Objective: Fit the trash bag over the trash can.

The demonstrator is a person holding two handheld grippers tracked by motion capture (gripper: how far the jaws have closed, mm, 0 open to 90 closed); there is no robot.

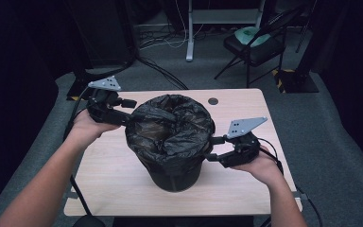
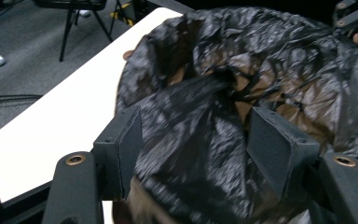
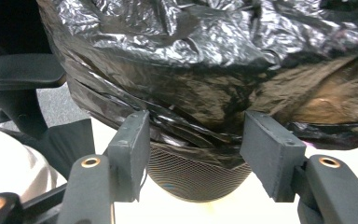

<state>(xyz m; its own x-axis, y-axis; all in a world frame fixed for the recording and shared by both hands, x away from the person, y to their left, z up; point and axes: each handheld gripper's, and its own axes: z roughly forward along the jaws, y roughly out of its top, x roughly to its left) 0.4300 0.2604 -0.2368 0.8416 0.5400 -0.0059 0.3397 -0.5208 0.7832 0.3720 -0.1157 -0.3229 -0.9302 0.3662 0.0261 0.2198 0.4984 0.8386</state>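
A black mesh bin [image 1: 175,177] stands in the middle of the table, lined with a crinkled black plastic bag [image 1: 170,127] that folds over its rim. My left gripper [image 1: 129,112] is at the bin's left rim. In the left gripper view it [image 2: 198,149] is open, with a bulge of the bag [image 2: 242,60] lying between the jaws. My right gripper [image 1: 211,148] is at the bin's right side, also open. In the right gripper view it [image 3: 198,154] straddles the bag's hanging hem [image 3: 177,60], just above the bare mesh [image 3: 196,179].
The light wooden table [image 1: 118,175] has a cable hole [image 1: 212,101] near its far edge. Beyond it on the grey carpet are a folding chair [image 1: 255,45], a desk leg [image 1: 189,33] and loose cables. Dark curtains close off both sides.
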